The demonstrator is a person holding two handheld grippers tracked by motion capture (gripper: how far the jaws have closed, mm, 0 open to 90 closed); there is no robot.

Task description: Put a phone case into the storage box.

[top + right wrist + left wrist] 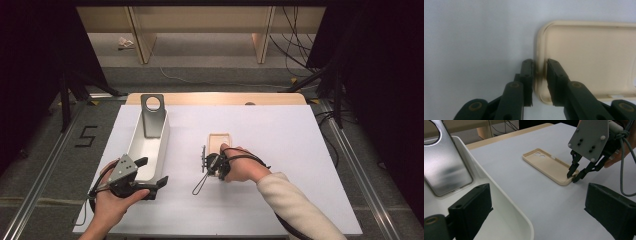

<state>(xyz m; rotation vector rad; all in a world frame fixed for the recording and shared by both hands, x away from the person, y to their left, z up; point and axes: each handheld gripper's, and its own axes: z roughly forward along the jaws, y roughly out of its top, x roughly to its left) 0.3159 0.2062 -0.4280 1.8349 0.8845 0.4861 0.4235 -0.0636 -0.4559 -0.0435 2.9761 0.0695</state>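
Note:
A beige phone case [220,140] lies open side up in the middle of the white table. My right gripper [214,167] is at its near short end, shut on the rim. In the right gripper view the jaws [539,75] pinch the case [589,62] wall, one inside and one outside. The left gripper view shows that gripper [573,176] at the case [549,165] end. My left gripper [151,172] stands open at the near end of a white tray [162,150], one jaw over the tray, one over the table [541,215]. A grey phone-shaped plate [152,117] [446,167] with a round hole leans in the tray [506,202].
A cable loop [200,186] from the right gripper lies on the table by the hand. The table's wooden far edge [215,98] borders the floor, where cables [295,45] and stand legs [65,100] show. White sheet stretches to the right of the case.

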